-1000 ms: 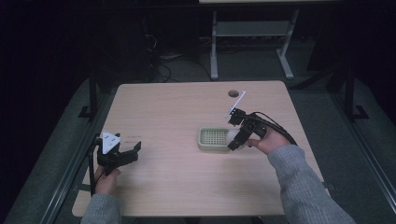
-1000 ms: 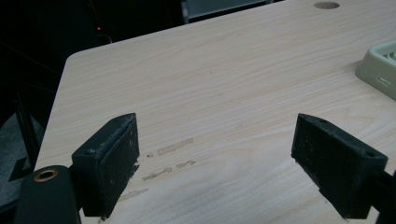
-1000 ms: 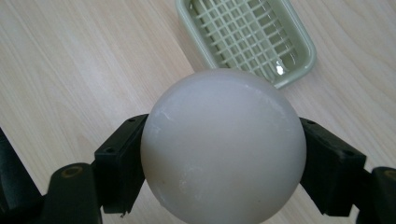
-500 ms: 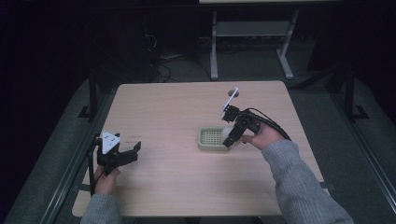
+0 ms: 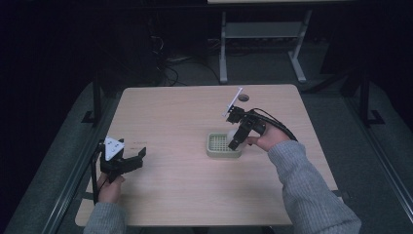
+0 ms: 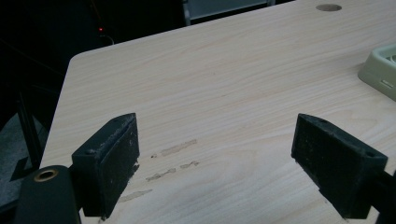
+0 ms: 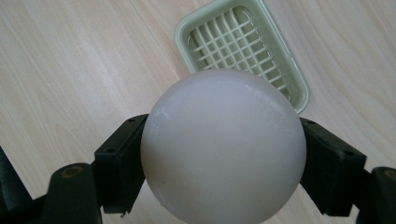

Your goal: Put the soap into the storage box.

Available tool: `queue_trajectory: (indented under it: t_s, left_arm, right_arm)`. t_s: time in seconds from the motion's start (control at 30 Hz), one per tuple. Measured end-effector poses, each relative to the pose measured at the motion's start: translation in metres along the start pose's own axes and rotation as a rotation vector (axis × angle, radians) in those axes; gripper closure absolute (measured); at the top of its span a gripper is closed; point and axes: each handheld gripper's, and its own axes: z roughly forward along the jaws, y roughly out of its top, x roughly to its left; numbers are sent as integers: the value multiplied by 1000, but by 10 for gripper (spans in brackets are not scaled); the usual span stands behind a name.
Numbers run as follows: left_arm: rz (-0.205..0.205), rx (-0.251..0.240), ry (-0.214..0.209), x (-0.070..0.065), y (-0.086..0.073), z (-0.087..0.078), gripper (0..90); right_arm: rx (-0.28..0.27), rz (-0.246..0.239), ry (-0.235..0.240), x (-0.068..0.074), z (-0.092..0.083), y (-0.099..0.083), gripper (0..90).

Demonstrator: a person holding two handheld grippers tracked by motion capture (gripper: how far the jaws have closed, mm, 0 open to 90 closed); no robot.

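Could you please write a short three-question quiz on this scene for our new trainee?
1. True or false: the left gripper is open, with nothing between its jaws.
2. What does the right gripper hold? A) white ball B) sponge C) cup
3. Fill in: the green tray has a ____ bottom.

Key: 1 true; 2 A; 3 grid.

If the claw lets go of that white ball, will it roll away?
Probably it rolls. The white ball looks perfectly round and smooth, so nothing would stop it on the flat table. It looks glossy, so maybe slippery between the right claw. If it drops into the green slotted tray, the raised rim might hold it.
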Motion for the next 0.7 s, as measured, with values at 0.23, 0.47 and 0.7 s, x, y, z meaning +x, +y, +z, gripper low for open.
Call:
queue_trajectory:
  t_s: [0.23,0.47,0.7]
  left_arm:
    - [4,5,0,0,0,0,148]
    - [7,5,-1,0,0,1,148]
    - [4,0,-5,-1,0,1,149]
  right_arm:
    - [0,4,-9,-2,3,10,238]
    - [16,5,-6,-7,15,18,238]
    - [35,25,-8,-12,31,28,238]
